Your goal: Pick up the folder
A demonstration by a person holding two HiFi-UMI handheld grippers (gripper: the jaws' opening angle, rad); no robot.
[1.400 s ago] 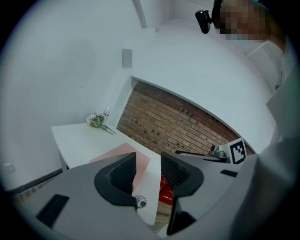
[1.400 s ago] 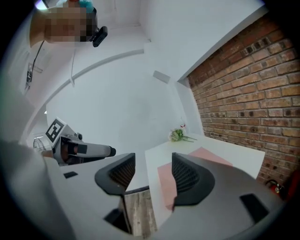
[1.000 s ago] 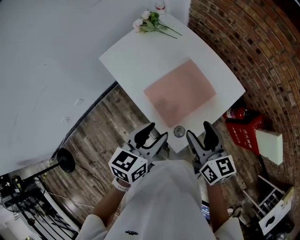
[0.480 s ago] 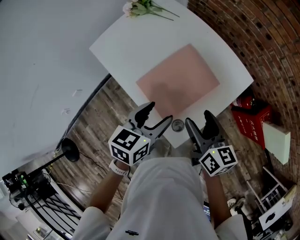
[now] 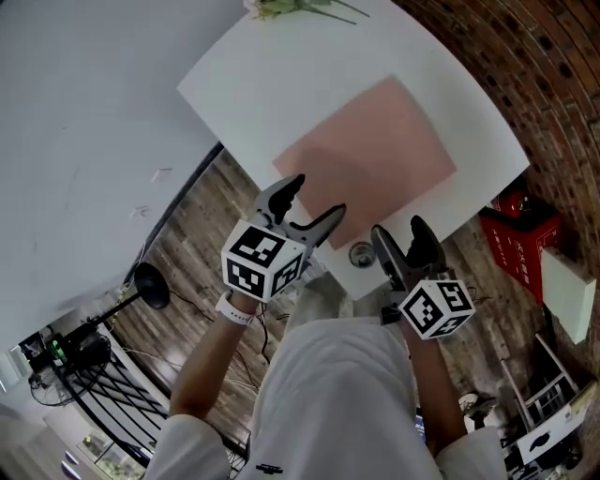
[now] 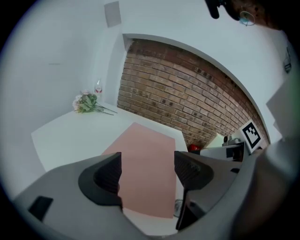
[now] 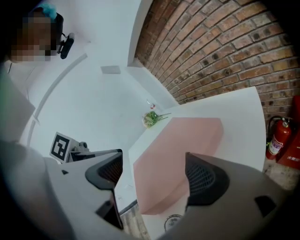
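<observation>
A flat pink folder (image 5: 370, 155) lies on the white table (image 5: 272, 84), one corner close to the near edge. My left gripper (image 5: 314, 199) hovers over the table's near left edge, just short of that corner. Its jaws have just been opening and stand open with nothing between them. My right gripper (image 5: 398, 230) hangs at the near edge, right of a small round object (image 5: 360, 255), apart from the folder. Its jaws too have just been opening and hold nothing. The left gripper view looks along the folder (image 6: 145, 145), and the right gripper view shows the folder (image 7: 183, 145) ahead.
A bunch of flowers (image 5: 281, 7) lies at the table's far corner. A brick wall (image 5: 553, 84) runs along the right, with a red fire extinguisher (image 7: 276, 138) on the floor below it. A black stand (image 5: 150, 281) and cables sit on the wooden floor at the left.
Both grippers have come down and forward toward the table's near edge. The jaws of both stand wider apart than before. The left gripper now reaches over the table edge.
</observation>
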